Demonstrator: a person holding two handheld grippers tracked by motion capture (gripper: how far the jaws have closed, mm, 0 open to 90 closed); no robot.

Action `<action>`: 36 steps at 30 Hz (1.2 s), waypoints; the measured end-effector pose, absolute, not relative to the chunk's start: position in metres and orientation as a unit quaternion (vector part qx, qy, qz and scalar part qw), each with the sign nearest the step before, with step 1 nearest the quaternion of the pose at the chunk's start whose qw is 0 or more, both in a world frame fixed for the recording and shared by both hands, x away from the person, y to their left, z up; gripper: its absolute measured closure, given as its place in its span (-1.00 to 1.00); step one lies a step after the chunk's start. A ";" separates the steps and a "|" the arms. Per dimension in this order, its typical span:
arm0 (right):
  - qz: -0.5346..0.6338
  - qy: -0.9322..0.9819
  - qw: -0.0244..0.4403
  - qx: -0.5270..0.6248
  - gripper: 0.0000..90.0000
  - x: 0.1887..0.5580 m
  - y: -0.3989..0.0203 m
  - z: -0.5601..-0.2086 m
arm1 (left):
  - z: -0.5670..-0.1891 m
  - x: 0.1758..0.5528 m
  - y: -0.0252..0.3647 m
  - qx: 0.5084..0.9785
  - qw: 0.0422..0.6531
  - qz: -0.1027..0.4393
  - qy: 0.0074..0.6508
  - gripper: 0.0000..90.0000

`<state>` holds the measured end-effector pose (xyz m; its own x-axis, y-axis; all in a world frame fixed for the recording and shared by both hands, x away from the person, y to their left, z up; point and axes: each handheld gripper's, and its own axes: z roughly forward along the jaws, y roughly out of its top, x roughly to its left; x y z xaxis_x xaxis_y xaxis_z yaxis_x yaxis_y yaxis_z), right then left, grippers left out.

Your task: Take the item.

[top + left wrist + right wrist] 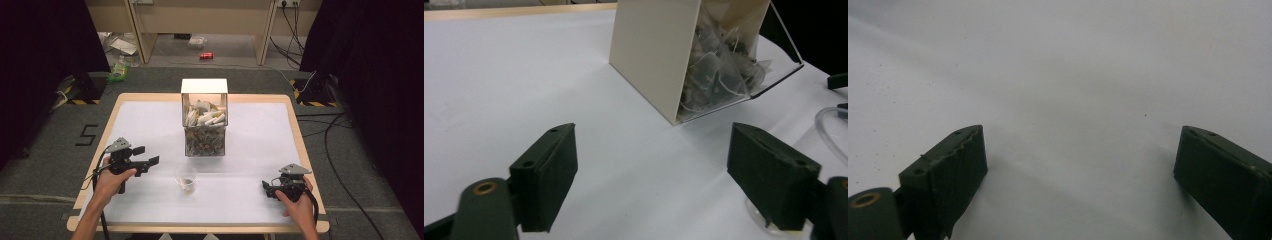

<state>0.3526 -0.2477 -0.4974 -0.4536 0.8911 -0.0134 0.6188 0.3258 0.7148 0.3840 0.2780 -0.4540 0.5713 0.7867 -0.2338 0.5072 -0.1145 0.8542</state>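
L tongs (148,155) wide, empty, nearer the cup (186,178), which sits just to their right, near bench (150,210) front edge. R tongs (266,188) wide, empty, farther off.

Dim, soft focus, dark edges

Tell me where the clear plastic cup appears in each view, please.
High view: the clear plastic cup stands in the lower middle, in front of the tea bag box.
Left gripper view: its rim shows at the right edge.
Right gripper view: not in it.
Shared landmark: the white table top.
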 end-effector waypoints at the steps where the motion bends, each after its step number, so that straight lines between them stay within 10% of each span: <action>1: 0.327 0.787 0.208 0.479 -0.84 0.353 -0.248 -0.497 | -0.455 0.384 0.279 0.734 0.496 0.140 0.442 -0.64; 36: 0.327 0.787 0.207 0.480 -0.84 0.353 -0.248 -0.497 | -0.484 0.357 0.298 0.745 0.466 0.139 0.457 -0.64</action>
